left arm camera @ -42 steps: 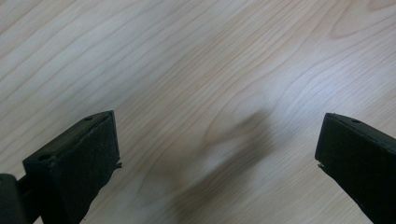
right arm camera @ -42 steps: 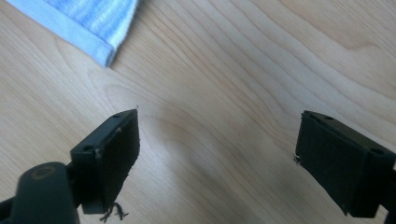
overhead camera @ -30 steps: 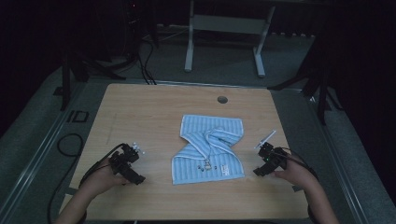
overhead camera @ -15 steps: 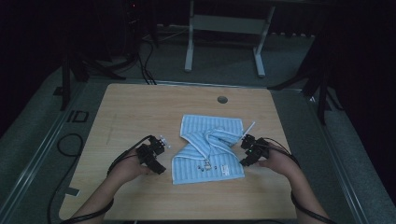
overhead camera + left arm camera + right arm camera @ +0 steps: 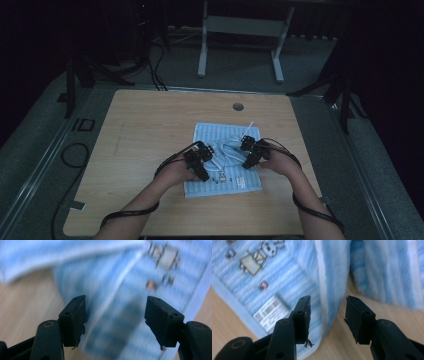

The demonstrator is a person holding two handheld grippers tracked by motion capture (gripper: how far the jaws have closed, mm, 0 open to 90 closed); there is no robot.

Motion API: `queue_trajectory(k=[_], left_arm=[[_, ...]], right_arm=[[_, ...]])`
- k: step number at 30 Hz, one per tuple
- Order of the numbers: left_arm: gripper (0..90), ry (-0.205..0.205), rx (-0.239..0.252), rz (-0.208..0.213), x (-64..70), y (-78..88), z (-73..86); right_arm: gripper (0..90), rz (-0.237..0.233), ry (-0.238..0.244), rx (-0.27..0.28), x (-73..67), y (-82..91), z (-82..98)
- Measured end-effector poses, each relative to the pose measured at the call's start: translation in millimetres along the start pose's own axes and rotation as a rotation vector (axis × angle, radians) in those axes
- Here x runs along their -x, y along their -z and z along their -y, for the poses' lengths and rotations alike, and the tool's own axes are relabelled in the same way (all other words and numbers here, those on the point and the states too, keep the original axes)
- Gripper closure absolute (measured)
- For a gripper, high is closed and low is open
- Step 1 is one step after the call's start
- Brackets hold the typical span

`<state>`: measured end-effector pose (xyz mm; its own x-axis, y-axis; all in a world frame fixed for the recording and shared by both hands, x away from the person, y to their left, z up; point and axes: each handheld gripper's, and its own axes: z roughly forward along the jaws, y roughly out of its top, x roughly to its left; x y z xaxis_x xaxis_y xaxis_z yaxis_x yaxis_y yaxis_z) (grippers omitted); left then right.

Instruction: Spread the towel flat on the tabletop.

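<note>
Centrally, lower half of high view: blue striped towel (image 5: 225,160) lies rumpled on the wooden bench (image 5: 145,130), printed figure and barcode label near its lower edge. Left tongs (image 5: 204,161) at the towel's left edge, jaws spread, cloth between them but not pinched; they have just been closing. Right tongs (image 5: 248,152) over the towel's right fold, jaws apart either side of its pale hem (image 5: 323,290), also just narrowing, not gripping.
</note>
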<state>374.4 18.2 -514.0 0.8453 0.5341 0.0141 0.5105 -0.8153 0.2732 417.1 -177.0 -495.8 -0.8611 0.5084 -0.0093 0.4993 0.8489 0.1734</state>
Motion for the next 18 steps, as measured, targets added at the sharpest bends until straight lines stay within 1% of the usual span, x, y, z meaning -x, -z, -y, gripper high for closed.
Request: queue_trajectory(k=[1, 2, 4, 5, 6, 7, 9, 10, 11, 12, 13, 15, 16, 17, 18], left_arm=[[33.3, 0.001, -0.003, -0.008, 0.4, -2.0, -5.5], [33.3, 0.005, 0.007, -0.011, 1.3, -3.6, -10.3], [33.2, 0.01, 0.024, -0.013, 1.8, -5.5, -18.9], [33.2, 0.015, 0.036, -0.007, 2.2, -6.2, -22.6], [33.3, 0.026, 0.051, -0.003, 2.5, -8.0, -27.5], [33.3, 0.026, 0.052, -0.006, 2.4, -9.4, -30.8], [33.3, 0.037, 0.066, -0.007, 2.5, -12.4, -35.3], [33.5, 0.046, 0.07, -0.008, 2.7, -14.3, -38.0], [35.4, 0.047, 0.075, -0.006, 2.6, -15.2, -39.1], [38.0, 0.05, 0.077, -0.011, 2.9, -15.7, -40.3], [45.5, 0.043, 0.088, -0.018, 3.0, -15.5, -40.8], [61.6, 0.049, 0.109, -0.024, 1.3, -13.1, -40.5], [75.9, 0.055, 0.123, -0.022, 0.3, -10.6, -39.8], [82.4, 0.063, 0.133, -0.024, -0.8, -8.3, -39.1], [85.9, 0.069, 0.14, -0.023, -2.1, -5.2, -38.0]], right_arm=[[56.7, -0.006, -0.005, 0.001, 0.2, -0.4, -3.0], [57.4, -0.001, 0.001, 0.007, 0.5, -0.5, -5.6], [61.6, -0.007, -0.013, 0.018, 1.4, 0.0, -9.8], [62.9, -0.003, -0.011, 0.022, 1.8, 0.0, -11.0], [66.7, -0.004, -0.022, 0.022, 1.8, 0.1, -12.1], [68.6, -0.01, -0.02, 0.019, 2.3, -0.8, -13.0], [76.7, -0.011, -0.019, 0.019, 3.0, -2.2, -13.2], [78.1, -0.011, -0.02, 0.018, 3.4, -2.5, -13.2], [82.9, -0.012, -0.025, 0.017, 4.2, -2.6, -12.8], [84.2, -0.016, -0.035, 0.02, 4.3, -2.7, -12.7], [85.3, -0.015, -0.034, 0.023, 5.2, -2.6, -12.3], [85.9, -0.022, -0.041, 0.027, 6.2, -1.8, -11.3], [85.9, -0.022, -0.042, 0.026, 6.0, -1.0, -10.6], [85.9, -0.018, -0.039, 0.028, 6.2, -0.4, -9.9], [85.9, -0.017, -0.043, 0.029, 6.1, 0.4, -9.5]])
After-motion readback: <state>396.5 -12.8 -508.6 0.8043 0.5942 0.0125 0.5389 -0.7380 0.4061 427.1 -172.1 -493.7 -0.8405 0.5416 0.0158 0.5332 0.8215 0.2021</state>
